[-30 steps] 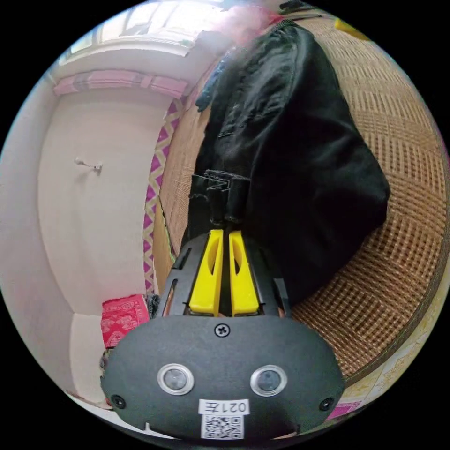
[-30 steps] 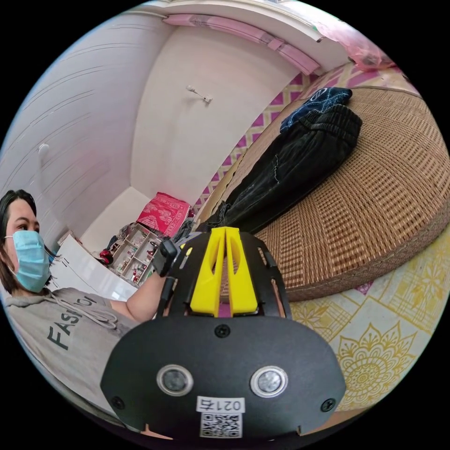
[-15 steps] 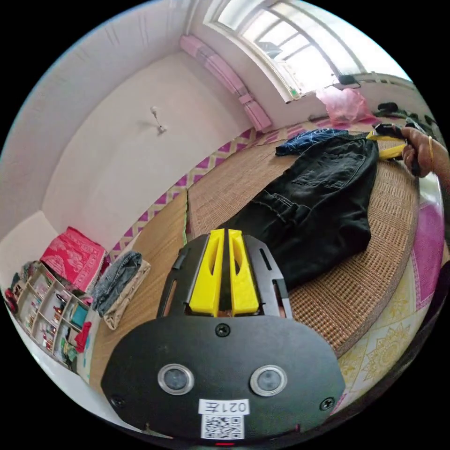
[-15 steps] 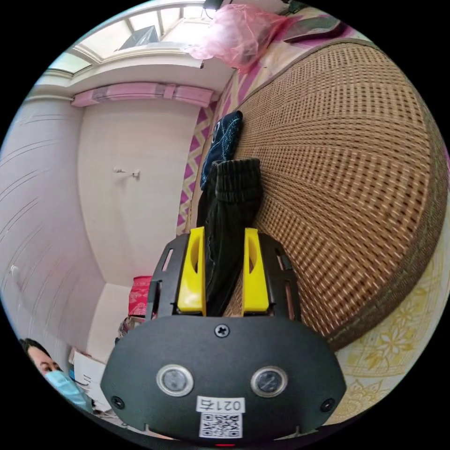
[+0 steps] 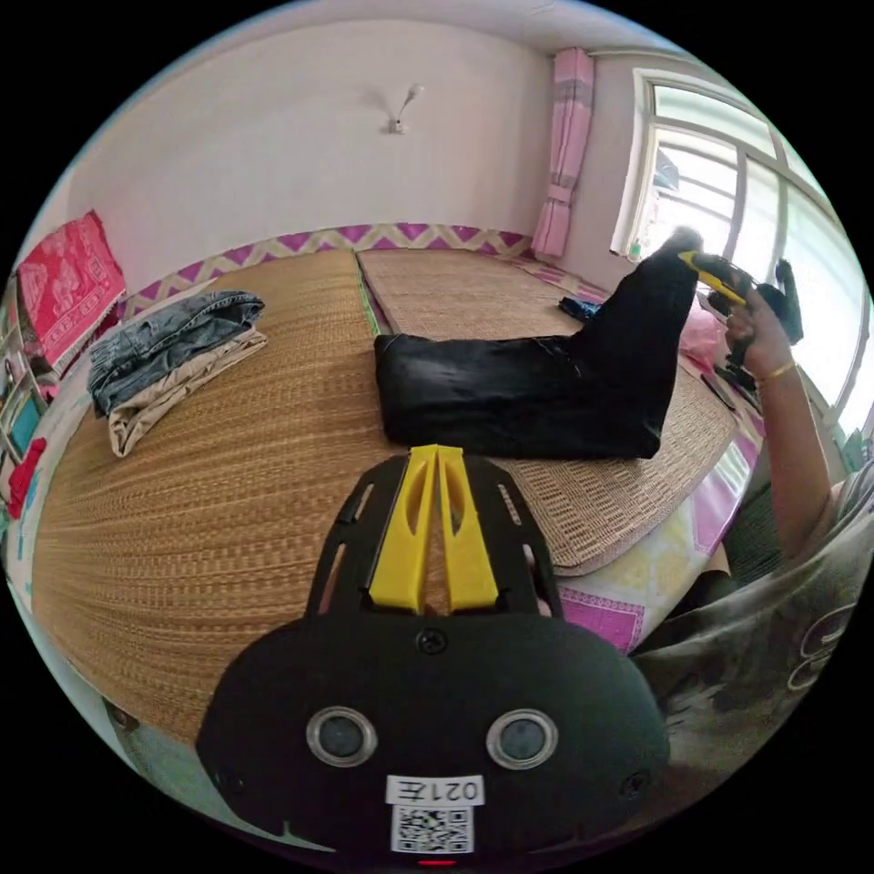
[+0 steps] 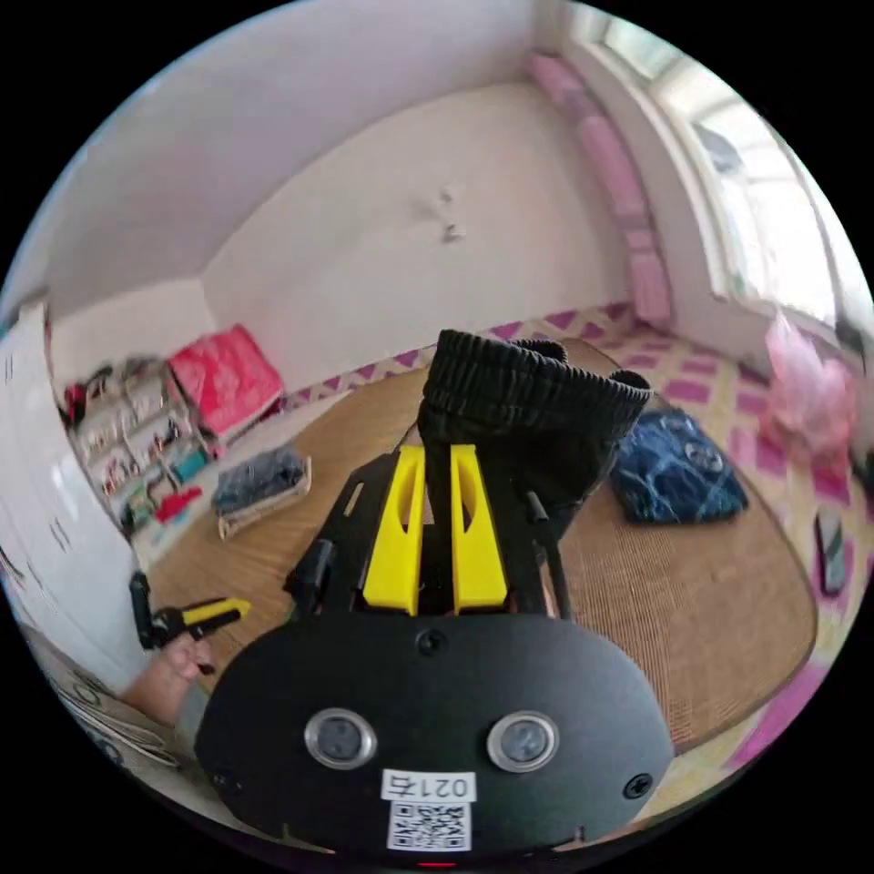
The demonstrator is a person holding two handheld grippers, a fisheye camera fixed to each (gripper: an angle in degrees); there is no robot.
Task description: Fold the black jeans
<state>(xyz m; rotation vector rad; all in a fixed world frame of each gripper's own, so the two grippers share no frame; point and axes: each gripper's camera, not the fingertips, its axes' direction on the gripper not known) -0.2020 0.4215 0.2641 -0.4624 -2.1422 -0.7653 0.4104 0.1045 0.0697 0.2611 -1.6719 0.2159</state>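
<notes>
The black jeans (image 5: pixel 519 393) lie folded lengthwise on the woven mat (image 5: pixel 228 510). One end of them is lifted off it. My right gripper (image 5: pixel 706 269), held in a hand, is shut on that raised end. In the right gripper view its yellow jaws (image 6: pixel 437 452) pinch the ribbed waistband of the black jeans (image 6: pixel 533 405), which bunches above the jaws. My left gripper (image 5: pixel 435 452) hovers over bare mat in front of the jeans, shut with nothing in it. That gripper (image 6: pixel 214 612) also appears low on the left in the right gripper view, in a hand.
A folded stack of blue jeans and tan trousers (image 5: pixel 168 350) sits on the mat to the left. A dark blue garment (image 6: pixel 678 469) lies beyond the black jeans. A red cloth (image 5: pixel 66 282), shelves (image 6: pixel 137 428), a pink bag (image 6: pixel 810 391) and a window (image 5: pixel 728 209) ring the room.
My left gripper let go of the jeans' leg end and drew back. My right gripper opened around the waistband, shut on it and raised it off the mat.
</notes>
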